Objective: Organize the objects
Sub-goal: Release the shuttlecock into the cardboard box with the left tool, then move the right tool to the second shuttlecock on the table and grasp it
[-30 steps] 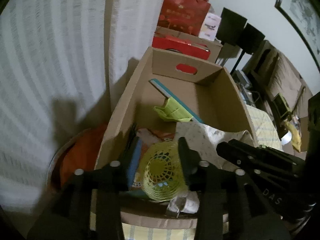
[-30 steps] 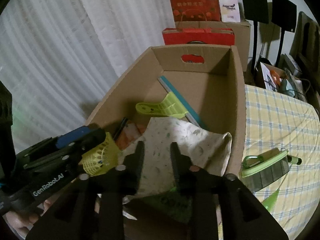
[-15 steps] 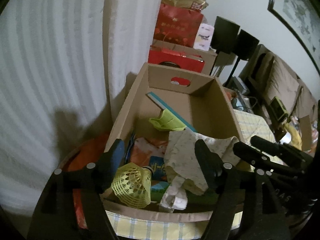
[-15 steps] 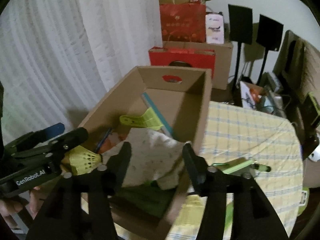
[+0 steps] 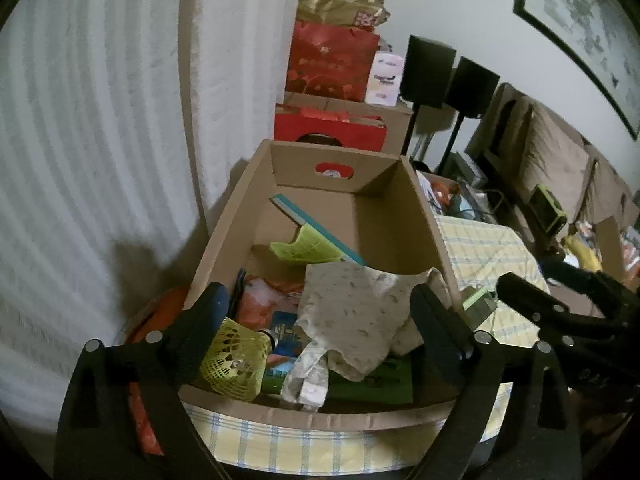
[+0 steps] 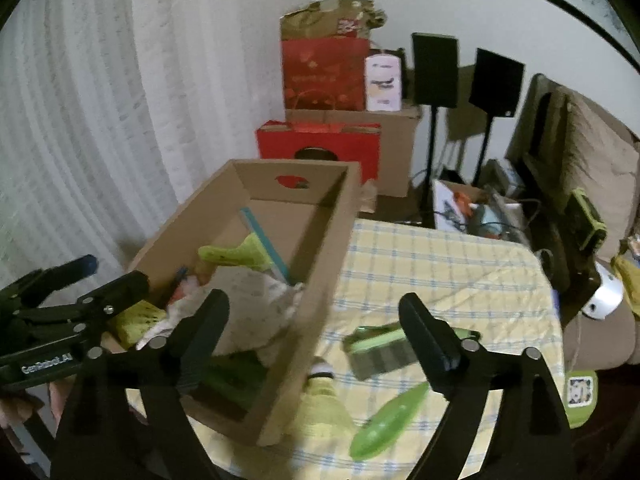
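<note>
An open cardboard box [image 5: 424, 216] stands on a yellow checked tablecloth [image 6: 440, 264]. In it lie a speckled cloth [image 5: 360, 312], a yellow-green shuttlecock [image 5: 234, 364], a green clip [image 5: 308, 246] and a blue strip. My left gripper [image 5: 316, 320] is open and empty above the box's near end. My right gripper [image 6: 316, 328] is open and empty, straddling the box's right wall [image 6: 320, 280]. On the cloth beside the box lie a second shuttlecock [image 6: 324, 396], a green-lidded case [image 6: 380, 350] and a green spoon-like piece [image 6: 388, 420].
White curtains [image 5: 80, 140] hang at the left. Red gift bags [image 6: 324, 76] and a carton stand behind the box. Two black speakers on stands [image 6: 436, 72] and a sofa [image 6: 592, 160] with clutter are at the right. An orange thing [image 5: 160, 312] lies left of the box.
Both grippers opened and pulled back from the box. The left let go of the shuttlecock, which now lies in the box; the right let go of the cloth and swung right.
</note>
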Available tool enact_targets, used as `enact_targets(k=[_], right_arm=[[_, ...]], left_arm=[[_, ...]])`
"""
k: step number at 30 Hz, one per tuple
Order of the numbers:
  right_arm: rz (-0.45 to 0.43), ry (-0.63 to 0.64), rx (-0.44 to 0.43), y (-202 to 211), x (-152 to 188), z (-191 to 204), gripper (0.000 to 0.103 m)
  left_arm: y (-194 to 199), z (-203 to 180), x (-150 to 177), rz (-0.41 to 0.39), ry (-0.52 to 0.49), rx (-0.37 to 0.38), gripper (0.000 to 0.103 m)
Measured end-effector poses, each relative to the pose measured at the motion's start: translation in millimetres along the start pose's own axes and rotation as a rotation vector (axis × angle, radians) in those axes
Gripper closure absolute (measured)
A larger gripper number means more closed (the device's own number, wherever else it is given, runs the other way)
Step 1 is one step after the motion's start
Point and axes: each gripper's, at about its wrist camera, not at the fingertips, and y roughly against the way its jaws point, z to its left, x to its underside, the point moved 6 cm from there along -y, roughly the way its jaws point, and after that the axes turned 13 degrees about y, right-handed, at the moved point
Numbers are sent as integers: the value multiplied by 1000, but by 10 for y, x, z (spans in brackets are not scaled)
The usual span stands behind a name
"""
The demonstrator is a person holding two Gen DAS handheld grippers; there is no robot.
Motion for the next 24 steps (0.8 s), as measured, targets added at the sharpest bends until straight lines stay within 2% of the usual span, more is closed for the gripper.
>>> enact_targets(k=[2,7,13,20,24], right_arm=[[5,1,19,41,43,-75,0],[-2,-10,48,138,124,-213,1],[-2,-22,68,271,236,-371,1],[15,-33,94,382,471,-564,1],[20,-37,59,361,641,-604,1]], left_arm=[[26,-57,24,-6,-17,3,6],[65,-202,83,-8,-43,7,6],[125,-418,201,3,-86,38,0],[148,-579,351,34,-103,72,0],[135,-612,446,51,-93,80,0]])
